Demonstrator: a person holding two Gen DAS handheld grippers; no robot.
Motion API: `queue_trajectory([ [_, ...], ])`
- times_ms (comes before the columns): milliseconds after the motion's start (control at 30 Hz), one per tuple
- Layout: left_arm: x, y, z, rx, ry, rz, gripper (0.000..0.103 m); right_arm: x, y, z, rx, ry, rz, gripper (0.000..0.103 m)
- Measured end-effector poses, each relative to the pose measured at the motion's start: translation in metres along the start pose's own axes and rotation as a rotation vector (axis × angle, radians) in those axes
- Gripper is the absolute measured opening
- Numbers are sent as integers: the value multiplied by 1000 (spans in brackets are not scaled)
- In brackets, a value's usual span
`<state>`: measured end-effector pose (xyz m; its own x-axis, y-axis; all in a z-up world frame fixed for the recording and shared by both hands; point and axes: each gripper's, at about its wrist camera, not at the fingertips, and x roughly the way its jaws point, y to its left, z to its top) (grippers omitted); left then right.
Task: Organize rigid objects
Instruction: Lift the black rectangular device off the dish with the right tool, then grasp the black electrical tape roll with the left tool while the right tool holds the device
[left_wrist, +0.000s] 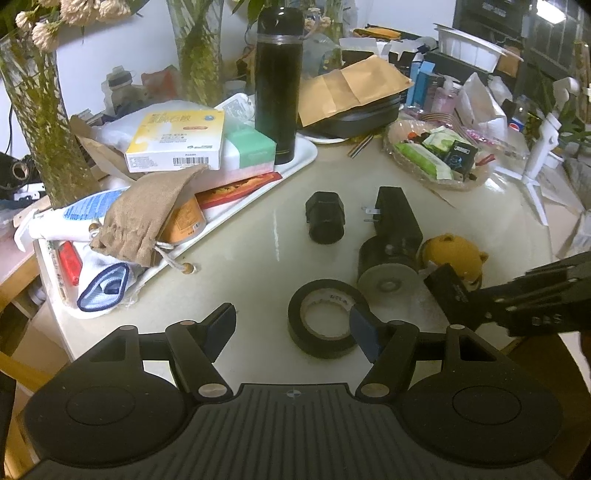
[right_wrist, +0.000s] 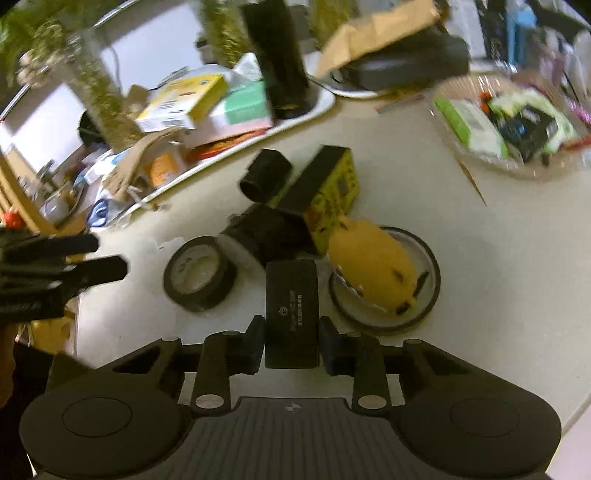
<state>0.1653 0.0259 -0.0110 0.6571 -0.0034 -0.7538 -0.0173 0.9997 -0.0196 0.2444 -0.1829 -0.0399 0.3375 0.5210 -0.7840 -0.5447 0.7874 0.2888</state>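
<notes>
Left wrist view: the left gripper (left_wrist: 295, 328) stands spread and empty, one pad at the tape roll (left_wrist: 327, 319), presumably waiting.

Right wrist view: the right gripper (right_wrist: 291, 341) pinches a black rectangular block (right_wrist: 291, 306), just right of the tape roll (right_wrist: 199, 273), apparently for relocation.

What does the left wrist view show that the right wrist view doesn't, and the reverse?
Only the left wrist view: the left gripper open over the table, and a brown cloth pouch.
Only the right wrist view: a round dish under the yellow toy, and yellow sides on a box.
Both: the tape roll, the flask, and the right gripper shut on a small black block.
</notes>
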Motion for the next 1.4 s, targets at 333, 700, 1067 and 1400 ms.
queue_trajectory([
  [333, 17, -2, -2, 63, 54, -23, 68, -46, -8, -8, 48, -123, -37, 33],
  [700, 48, -20, 4, 153, 138, -97, 86, -45, -37, -16, 146, -144, -121, 33],
  [1067, 76, -14, 12, 117, 258, -90, 86, -35, -15, -33, 121, -49, -68, 33],
  [1400, 95, -22, 23, 119, 298, -102, 86, -52, -17, -47, 163, -71, -55, 33],
])
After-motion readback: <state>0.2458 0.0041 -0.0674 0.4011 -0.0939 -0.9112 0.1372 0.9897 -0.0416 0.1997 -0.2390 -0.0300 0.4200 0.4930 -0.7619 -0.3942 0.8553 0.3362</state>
